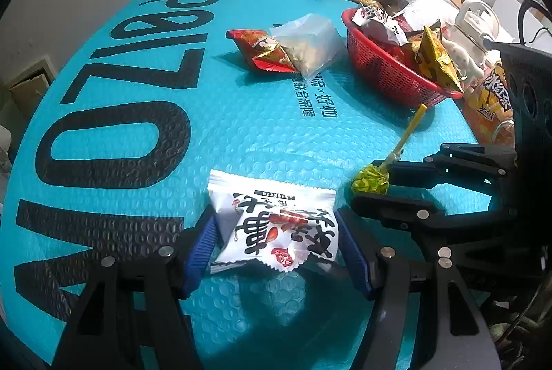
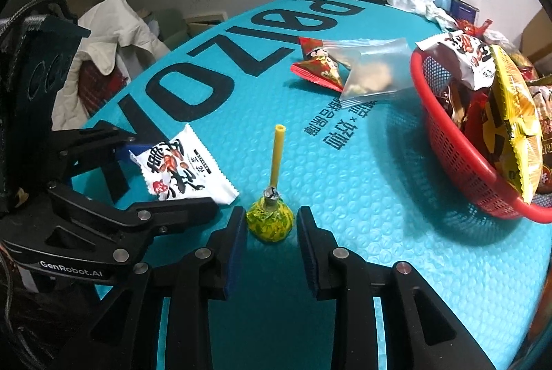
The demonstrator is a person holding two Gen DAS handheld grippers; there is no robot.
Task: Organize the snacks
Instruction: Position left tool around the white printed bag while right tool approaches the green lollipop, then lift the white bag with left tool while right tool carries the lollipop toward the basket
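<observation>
My left gripper (image 1: 276, 242) has its fingers spread around the white peanut packet (image 1: 272, 228), which lies flat on the teal bubble-wrap sheet (image 1: 207, 115) covering the desk; the blue pads sit just beside the packet's two edges, and I cannot tell whether they press it. My right gripper (image 2: 270, 232) straddles the lollipop (image 2: 270, 220), whose yellow-green wrapped head rests on the sheet with its yellow stick pointing away from me; my fingers here are narrowly apart, the left pad at the wrapper's edge, the right with a thin gap showing. The two grippers work side by side, the packet just left of the lollipop. Farther out, near the middle of the sheet, a red snack packet (image 1: 262, 49) lies partly under a clear bag (image 1: 310, 42). To their right stands the red basket (image 1: 386, 73), already heaped with packets, a yellow one (image 1: 436, 59) leaning over its rim
</observation>
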